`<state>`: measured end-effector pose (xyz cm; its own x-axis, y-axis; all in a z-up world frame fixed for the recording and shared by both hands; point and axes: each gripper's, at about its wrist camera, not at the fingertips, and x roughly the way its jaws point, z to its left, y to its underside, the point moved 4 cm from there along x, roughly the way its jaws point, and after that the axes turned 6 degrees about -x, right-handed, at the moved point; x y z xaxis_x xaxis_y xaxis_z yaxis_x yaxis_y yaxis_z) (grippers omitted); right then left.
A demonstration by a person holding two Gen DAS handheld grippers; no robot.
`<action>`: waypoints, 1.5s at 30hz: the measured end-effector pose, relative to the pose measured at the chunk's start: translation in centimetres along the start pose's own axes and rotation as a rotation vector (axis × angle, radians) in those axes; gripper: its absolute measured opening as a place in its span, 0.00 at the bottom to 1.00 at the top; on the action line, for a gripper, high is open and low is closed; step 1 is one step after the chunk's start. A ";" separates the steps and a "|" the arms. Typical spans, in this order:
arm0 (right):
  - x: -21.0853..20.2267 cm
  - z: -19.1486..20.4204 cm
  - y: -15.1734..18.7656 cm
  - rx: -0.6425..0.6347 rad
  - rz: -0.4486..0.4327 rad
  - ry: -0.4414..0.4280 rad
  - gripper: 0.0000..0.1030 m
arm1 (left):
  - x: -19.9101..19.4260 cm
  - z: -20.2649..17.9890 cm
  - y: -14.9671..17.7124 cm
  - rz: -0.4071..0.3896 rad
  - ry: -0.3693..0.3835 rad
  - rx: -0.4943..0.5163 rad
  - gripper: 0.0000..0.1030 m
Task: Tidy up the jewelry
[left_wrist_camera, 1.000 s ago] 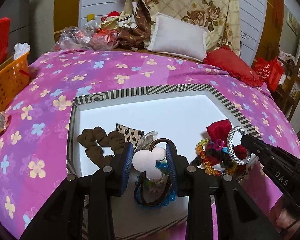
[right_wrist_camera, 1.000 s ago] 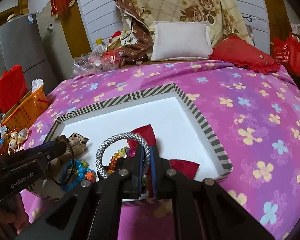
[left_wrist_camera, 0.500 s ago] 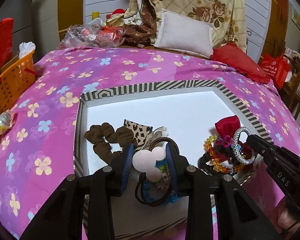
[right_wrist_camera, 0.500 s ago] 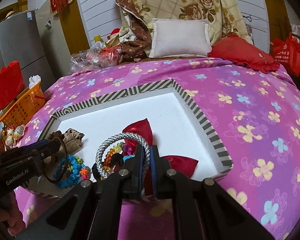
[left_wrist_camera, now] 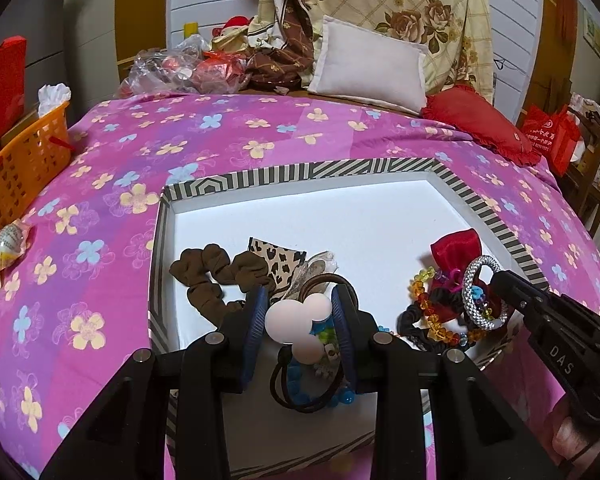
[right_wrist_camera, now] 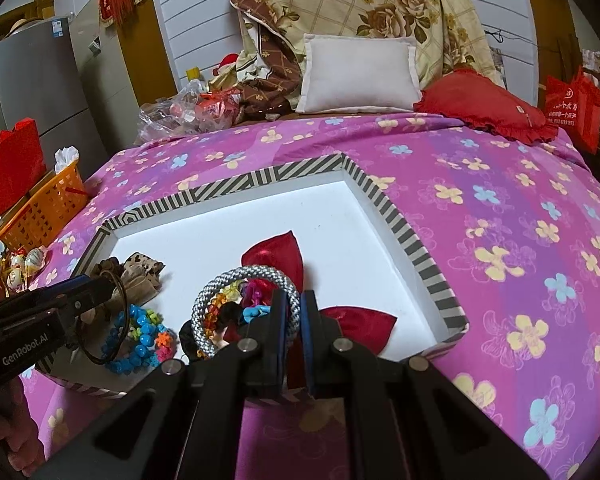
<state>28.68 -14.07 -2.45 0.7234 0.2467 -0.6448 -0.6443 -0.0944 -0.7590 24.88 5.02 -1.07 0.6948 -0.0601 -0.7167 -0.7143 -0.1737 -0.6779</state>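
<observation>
A striped-rim white tray lies on the bed and holds jewelry. My left gripper is shut on a white mouse-shaped ornament with a dark hair-tie loop hanging from it, above a blue bead bracelet. My right gripper is shut on a silver braided bangle, held over a red bow, amber beads and a black scrunchie. A brown scrunchie and leopard-print bow lie at the tray's left.
The pink floral bedspread surrounds the tray. An orange basket stands at the left edge. A white pillow, a red cushion and plastic bags lie at the bed's head. A red bag stands at right.
Both grippers have kept their hold and risen a little and drawn back. The bangle and the ornament with its loop hang slightly higher over the tray.
</observation>
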 end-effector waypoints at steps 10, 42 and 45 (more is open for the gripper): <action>0.1 -0.3 0.1 0.018 0.007 0.005 0.07 | 0.4 0.0 0.2 0.015 -0.020 0.003 0.29; -3.8 -3.0 -0.9 0.078 0.004 0.072 0.38 | -1.1 2.3 -0.6 -0.003 -0.095 -0.024 0.49; -4.2 -3.2 -0.7 0.072 0.026 0.086 0.45 | -1.3 2.6 -0.8 0.008 -0.104 -0.027 0.49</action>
<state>26.84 -18.18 0.51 0.7226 0.1611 -0.6722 -0.6773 -0.0291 -0.7351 24.35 7.77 -0.05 0.6754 0.0402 -0.7363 -0.7165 -0.2001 -0.6682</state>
